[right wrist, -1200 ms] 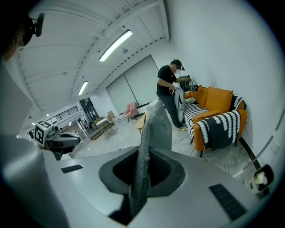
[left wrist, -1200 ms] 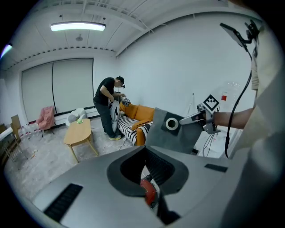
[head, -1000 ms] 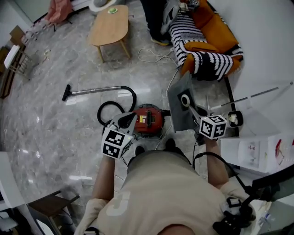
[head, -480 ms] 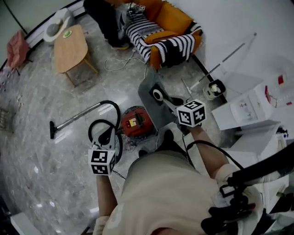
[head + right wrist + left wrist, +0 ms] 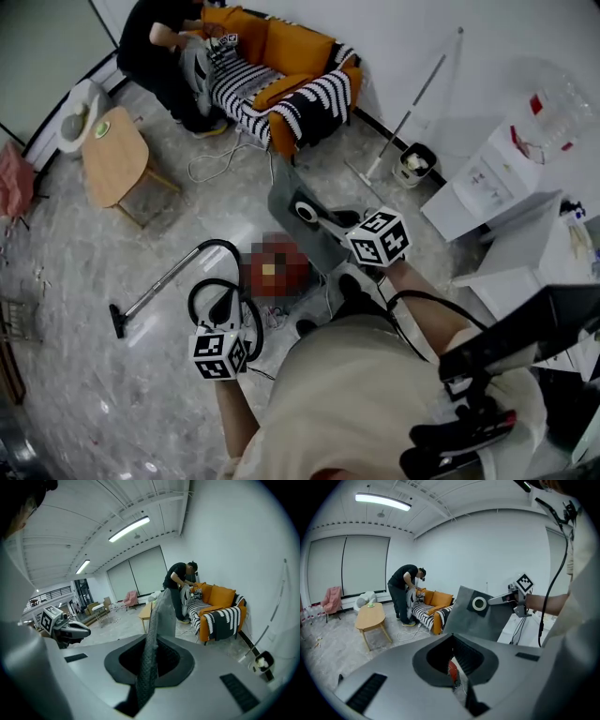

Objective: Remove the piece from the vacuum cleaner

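Right gripper view: bag held clear of vacuum.
Right gripper clamped on bag; left gripper jaws together, empty.

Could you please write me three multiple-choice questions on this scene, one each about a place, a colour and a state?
1. Where is the red vacuum cleaner body?
A on the wooden table
B on the marbled floor in front of the person
C on the sofa

2. What colour is the ring on the grey fabric dust bag?
A white
B red
C blue

3. What is the state of the right gripper?
A open and empty
B shut on the bag
C shut on the hose

Answers:
1 B: it sits on the floor below both grippers.
2 A: the ring shows white against the grey cloth.
3 B: its jaws pinch the bag's edge.
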A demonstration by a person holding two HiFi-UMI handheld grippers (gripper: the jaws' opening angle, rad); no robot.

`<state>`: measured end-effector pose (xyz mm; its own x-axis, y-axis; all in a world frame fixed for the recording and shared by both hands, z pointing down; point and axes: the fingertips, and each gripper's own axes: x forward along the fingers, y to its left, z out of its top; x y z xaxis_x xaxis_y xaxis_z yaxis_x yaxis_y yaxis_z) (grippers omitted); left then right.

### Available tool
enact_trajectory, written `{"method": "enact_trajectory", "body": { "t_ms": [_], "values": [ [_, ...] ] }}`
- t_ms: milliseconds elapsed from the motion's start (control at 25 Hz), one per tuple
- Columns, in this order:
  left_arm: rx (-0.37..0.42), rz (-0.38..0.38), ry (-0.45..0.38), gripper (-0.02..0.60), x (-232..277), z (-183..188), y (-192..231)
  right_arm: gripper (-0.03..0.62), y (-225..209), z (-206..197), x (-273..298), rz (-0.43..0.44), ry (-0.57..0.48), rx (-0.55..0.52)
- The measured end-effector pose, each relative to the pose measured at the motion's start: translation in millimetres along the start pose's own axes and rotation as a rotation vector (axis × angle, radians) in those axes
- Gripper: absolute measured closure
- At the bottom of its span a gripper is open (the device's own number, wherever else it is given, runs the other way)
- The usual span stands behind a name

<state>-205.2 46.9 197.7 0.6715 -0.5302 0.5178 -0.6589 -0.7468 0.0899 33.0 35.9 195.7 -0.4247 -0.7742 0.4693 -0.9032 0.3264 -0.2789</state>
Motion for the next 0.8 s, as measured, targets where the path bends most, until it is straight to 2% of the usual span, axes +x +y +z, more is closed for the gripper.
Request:
{"method": "enact_trajectory", "body": {
  "t_ms": [200,440,680,800],
  "values": [
    [0.054,-0.017,-0.011,0.588,1,13,-30,0.569,-10,-6,-19,0.022,-0.012,0.023],
    [0.037,0.010,-0.001,0.588,0,13,-66,0.569,-16,-8,-40,0.084,-0.044,-0.002],
    [-0.021,0.027,0.010,0.588,7,7,-120,0.569,-42,-41,-83,0.121,-0.013,-0.012],
    [-0.017,0.029,0.015,0.588,13,9,-157,0.569,-60,-58,-105,0.132,0.003,0.002]
  ]
}}
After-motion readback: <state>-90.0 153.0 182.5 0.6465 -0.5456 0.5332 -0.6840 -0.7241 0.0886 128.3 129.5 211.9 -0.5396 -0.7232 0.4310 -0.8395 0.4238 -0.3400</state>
